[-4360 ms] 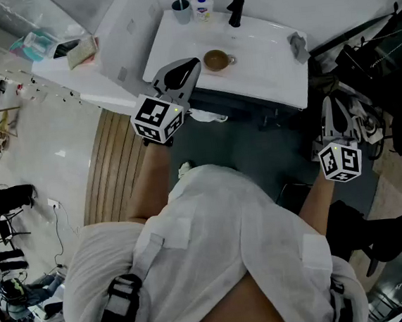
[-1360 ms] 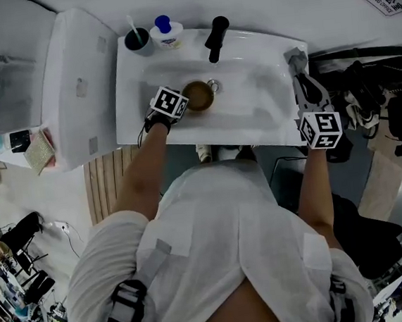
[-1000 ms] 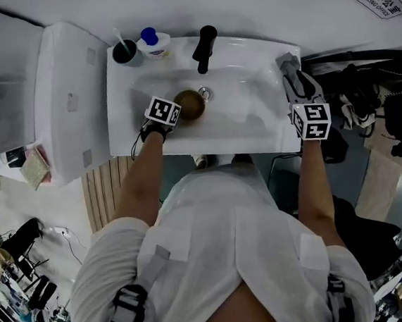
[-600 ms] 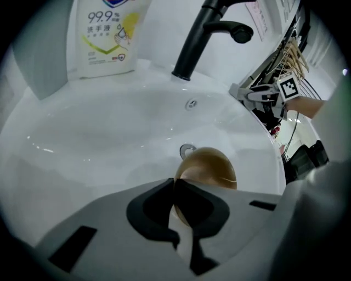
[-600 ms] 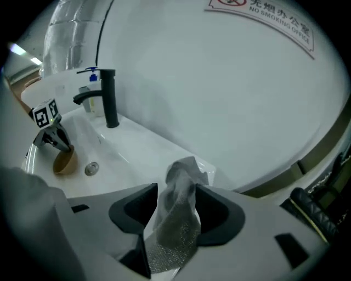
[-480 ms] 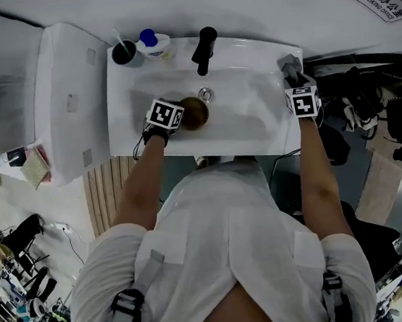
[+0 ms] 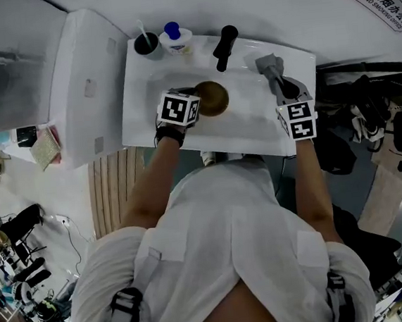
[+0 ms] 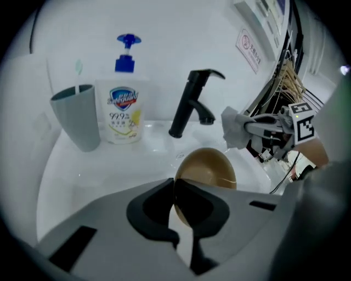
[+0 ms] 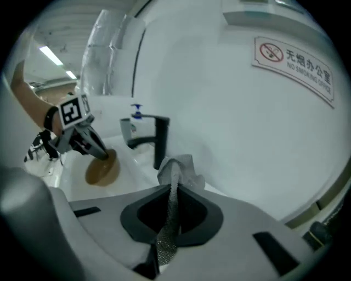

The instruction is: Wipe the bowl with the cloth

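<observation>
We pinch the rim of the stiff, slippery bowl [image 8: 207,169] in the left gripper [image 8: 176,211] jaws; the right gripper [image 9: 170,217] jaws just closed on the limp cloth [image 9: 181,167].

a white sign [image 9: 293,65] on the wall [image 9: 219,126], at about 1 o'clock in the right gripper view, carries a red crossed-out cigarette circle, the chinese line 无烟办公室 and under it "no smoking office". the head view shows the same sign at 1 o'clock, cut by the edge. the soap bottle [image 8: 123,107], at 10 o'clock in the left gripper view, has a label with a blue shield logo too small to read and what looks like "99.9%" below.
</observation>
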Motion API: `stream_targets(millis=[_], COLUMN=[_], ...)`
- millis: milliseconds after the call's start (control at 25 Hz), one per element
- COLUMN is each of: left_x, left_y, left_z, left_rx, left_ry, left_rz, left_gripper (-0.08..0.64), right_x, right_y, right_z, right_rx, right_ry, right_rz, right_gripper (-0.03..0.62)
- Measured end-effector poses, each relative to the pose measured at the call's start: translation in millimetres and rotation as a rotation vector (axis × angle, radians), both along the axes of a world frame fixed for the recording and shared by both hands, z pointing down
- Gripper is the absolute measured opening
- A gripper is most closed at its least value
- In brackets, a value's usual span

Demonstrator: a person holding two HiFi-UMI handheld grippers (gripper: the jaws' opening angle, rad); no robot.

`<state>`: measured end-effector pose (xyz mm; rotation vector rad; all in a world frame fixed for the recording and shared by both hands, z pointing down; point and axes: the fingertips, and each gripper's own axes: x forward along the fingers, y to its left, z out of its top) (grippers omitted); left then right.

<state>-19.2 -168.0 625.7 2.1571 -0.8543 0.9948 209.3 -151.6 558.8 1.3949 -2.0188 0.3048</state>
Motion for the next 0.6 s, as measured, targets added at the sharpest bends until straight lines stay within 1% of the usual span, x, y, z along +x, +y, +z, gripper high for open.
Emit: stream_targets(millis=[80, 120, 200, 280, 360, 440, 480, 520, 600], left_x=[7, 9, 11, 9, 6, 4, 4, 5, 9], left_y=[1, 2, 4, 6, 6, 3, 2, 2, 5], left_z=[-14, -20, -30, -37, -44, -52, -56, -60, -68], left_rx=[0.027, 0.046, 0.096, 0.132, 0.16, 0.194, 0.209, 0.219, 0.222], left_ry=[0.028, 0.024, -0.018, -0.061, -0.084, -0.091, -0.085, -0.074, -0.037], left_rz=[0.011, 0.026, 0.066, 0.085, 0.073, 0.046, 0.031, 0.019, 0.012], left_gripper=[0.018, 0.018, 0.02, 0.018, 0.018, 0.018, 0.019, 0.018, 0.02], right_x=[-48, -69, -103, -128, -148, -168, -176, -183, -190], right_y=[5, 9, 19, 32, 47, 59, 62, 62, 56], right_z=[-19, -27, -41, -50, -52, -47, -42, -36, -23], right_rx=[0.018, 0.013, -0.007, -0.036, -0.088, -0.175, -0.226, -0.274, -0.345], right_ry=[-0.073, -0.107, -0.145, -0.118, -0.067, -0.043, -0.05, -0.071, -0.118], right_rz=[-0.11, -0.174, -0.302, -0.41, -0.487, -0.515, -0.504, -0.476, -0.377], right_gripper=[0.034, 0.034, 0.034, 0.034, 0.034, 0.032, 0.032, 0.032, 0.032])
